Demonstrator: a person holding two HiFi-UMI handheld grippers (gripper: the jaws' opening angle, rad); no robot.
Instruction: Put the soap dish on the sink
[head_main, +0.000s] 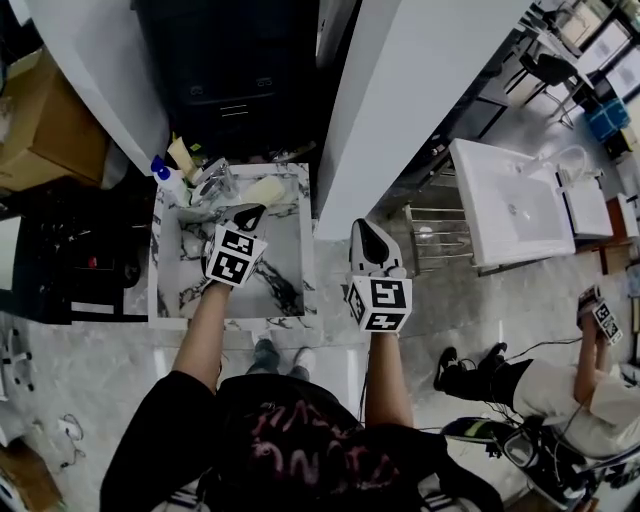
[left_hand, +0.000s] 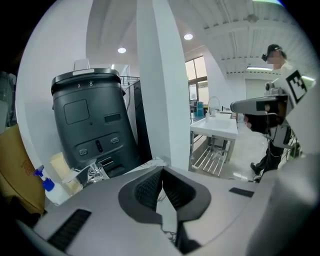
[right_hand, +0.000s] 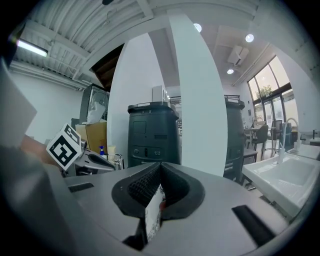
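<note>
The marble-patterned sink (head_main: 292, 262) stands at the left of the head view, with a chrome tap (head_main: 213, 183) at its back rim. A pale cream, dish-like thing (head_main: 265, 190), likely the soap dish, rests on that rim beside the tap. My left gripper (head_main: 250, 214) hovers over the basin just in front of it, shut with nothing between its jaws. In the left gripper view the left gripper (left_hand: 161, 181) hides the dish. My right gripper (head_main: 368, 236) is off to the right of the sink, over the floor. Its jaws meet at the tips (right_hand: 159, 179).
A blue-capped spray bottle (head_main: 163, 172) and a cream bottle stand at the sink's back left. A dark cabinet (left_hand: 92, 120) rises behind the sink, a white pillar (head_main: 400, 100) to its right. A white basin on a rack (head_main: 510, 205) and another person (head_main: 560, 390) are at the right.
</note>
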